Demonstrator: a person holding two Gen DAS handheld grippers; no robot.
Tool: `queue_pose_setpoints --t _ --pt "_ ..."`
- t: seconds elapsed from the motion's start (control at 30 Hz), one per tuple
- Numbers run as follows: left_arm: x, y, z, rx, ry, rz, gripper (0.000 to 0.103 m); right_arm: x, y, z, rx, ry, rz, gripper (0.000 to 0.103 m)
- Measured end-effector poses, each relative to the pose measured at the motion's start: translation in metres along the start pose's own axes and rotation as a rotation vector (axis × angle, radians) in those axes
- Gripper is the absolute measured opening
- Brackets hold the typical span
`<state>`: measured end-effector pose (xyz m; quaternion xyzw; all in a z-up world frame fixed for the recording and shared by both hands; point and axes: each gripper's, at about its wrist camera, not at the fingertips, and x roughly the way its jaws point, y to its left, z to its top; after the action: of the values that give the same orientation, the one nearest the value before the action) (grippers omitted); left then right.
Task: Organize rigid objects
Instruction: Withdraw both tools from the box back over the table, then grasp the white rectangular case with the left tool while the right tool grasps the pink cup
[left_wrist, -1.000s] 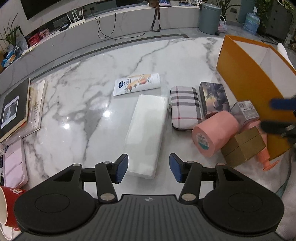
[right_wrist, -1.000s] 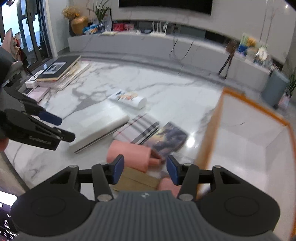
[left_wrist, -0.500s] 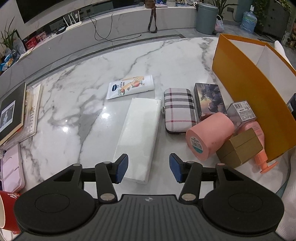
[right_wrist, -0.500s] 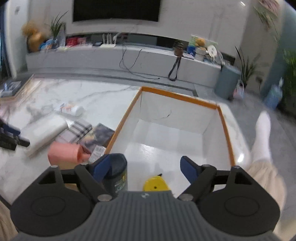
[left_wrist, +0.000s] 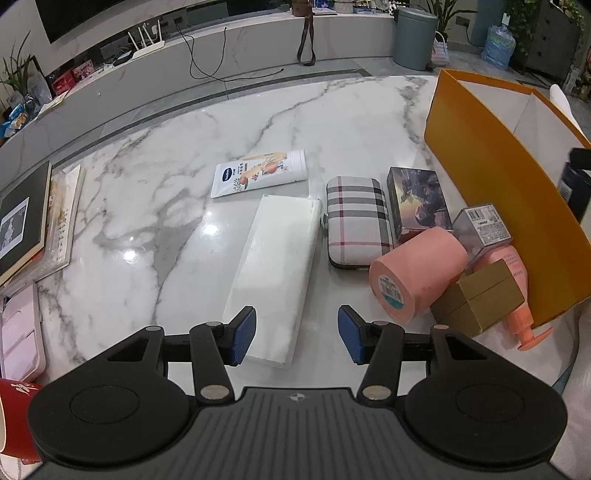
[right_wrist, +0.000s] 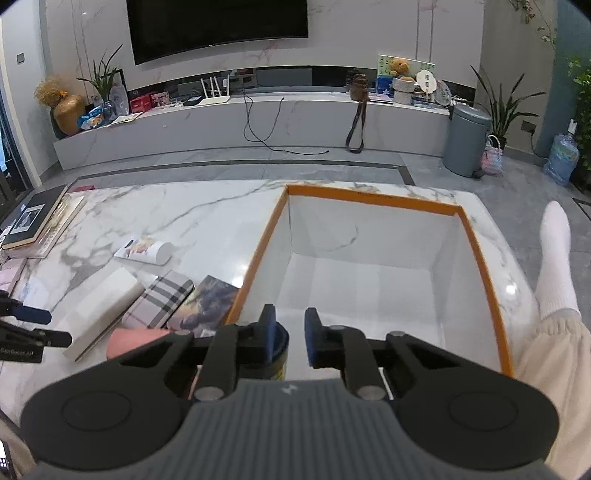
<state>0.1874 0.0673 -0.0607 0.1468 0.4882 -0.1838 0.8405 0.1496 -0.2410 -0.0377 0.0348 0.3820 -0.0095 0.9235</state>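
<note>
My left gripper (left_wrist: 297, 334) is open and empty, hovering over the near end of a long white pack (left_wrist: 275, 273). Beside the pack lie a plaid case (left_wrist: 356, 221), a picture box (left_wrist: 417, 205), a pink roll (left_wrist: 417, 275), a brown box (left_wrist: 480, 297), a pink pump bottle (left_wrist: 517, 317) and a tube (left_wrist: 258, 173). My right gripper (right_wrist: 290, 339) hangs over the near inside of the orange box (right_wrist: 369, 201). Its jaws stand narrow with a small gap. A dark can (right_wrist: 277, 360) stands under its left finger, partly hidden.
A book stack (left_wrist: 26, 225) and a pink case (left_wrist: 18, 332) lie at the table's left edge, with a red cup (left_wrist: 14, 417) at the near left. A person's white-socked foot (right_wrist: 556, 258) is right of the orange box. The marble table (left_wrist: 184, 147) runs far back.
My right gripper swung from the pile to above the orange box and its jaws narrowed. The yellow object seen in the box half a second ago is hidden. The left gripper drew back slightly.
</note>
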Motion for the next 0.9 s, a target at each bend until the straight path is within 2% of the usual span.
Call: queue_pose_setpoints --t 0.2,0.37,0.57,0.7,0.9 --pt "0.003 0.002 0.001 -0.008 0.007 0.012 0.061 0.027 0.004 0.014 -0.044 0.013 -0.049 0.016" --pt "0.006 0.004 0.000 -0.008 0.017 0.015 0.061 0.052 -0.002 0.021 -0.015 0.070 -0.043 0.015" --pt "0.011 0.008 -0.002 -0.005 0.031 0.017 0.061 0.066 0.001 0.013 -0.025 0.141 -0.027 0.015" --pt "0.012 0.009 -0.001 0.004 0.026 0.018 0.061 0.061 0.006 0.015 -0.038 0.119 -0.026 0.016" --pt "0.010 0.009 0.002 0.047 0.006 0.015 0.064 0.033 0.032 0.028 -0.090 0.021 0.013 0.019"
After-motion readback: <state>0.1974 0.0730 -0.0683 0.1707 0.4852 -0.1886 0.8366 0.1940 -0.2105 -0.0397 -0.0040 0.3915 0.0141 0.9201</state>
